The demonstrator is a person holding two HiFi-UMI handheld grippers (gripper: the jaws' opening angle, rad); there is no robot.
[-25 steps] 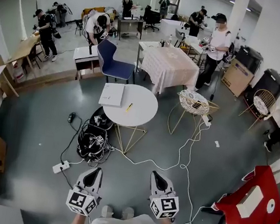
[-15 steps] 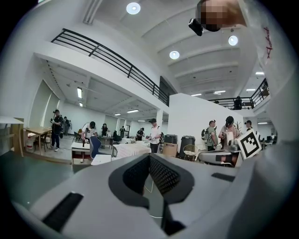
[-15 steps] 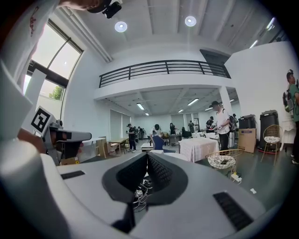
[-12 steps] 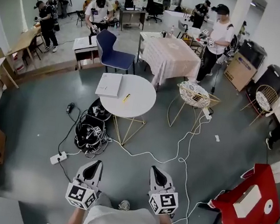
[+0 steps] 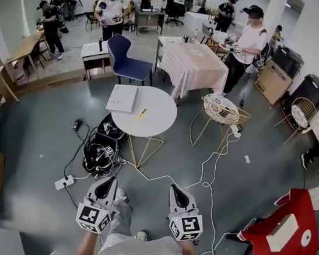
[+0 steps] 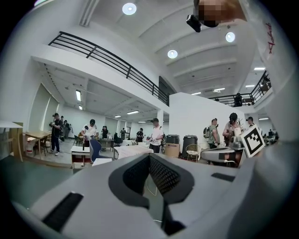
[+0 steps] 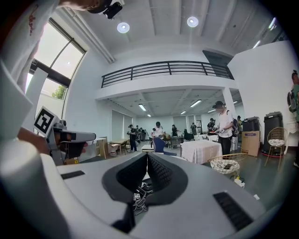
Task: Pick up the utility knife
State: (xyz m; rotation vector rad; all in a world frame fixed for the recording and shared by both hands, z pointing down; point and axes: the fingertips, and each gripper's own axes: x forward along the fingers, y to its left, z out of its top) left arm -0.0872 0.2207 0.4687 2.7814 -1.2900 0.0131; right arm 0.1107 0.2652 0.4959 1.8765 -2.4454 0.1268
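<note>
The utility knife [image 5: 142, 114], small and yellow, lies on the round white table [image 5: 157, 121] in the head view, next to a flat white box [image 5: 122, 97]. Both grippers are held low and well short of the table, pointing level towards it. My left gripper [image 5: 106, 187] is shut with nothing between its jaws; in the left gripper view its tips [image 6: 150, 156] meet. My right gripper [image 5: 178, 194] is also shut and empty, with the jaws closed together [image 7: 147, 155] in the right gripper view. The knife cannot be made out in either gripper view.
A black bundle of cables and gear [image 5: 102, 151] lies on the floor at the table's foot, with a power strip [image 5: 62, 183] nearby. A white cable [image 5: 213, 161] snakes across the floor on the right. A wire chair [image 5: 220, 112], a red cabinet [image 5: 286, 230] and several people stand around.
The person carrying the grippers has stepped towards the round table, and a foot now shows between the grippers. Both grippers have advanced with the person and stay shut.
</note>
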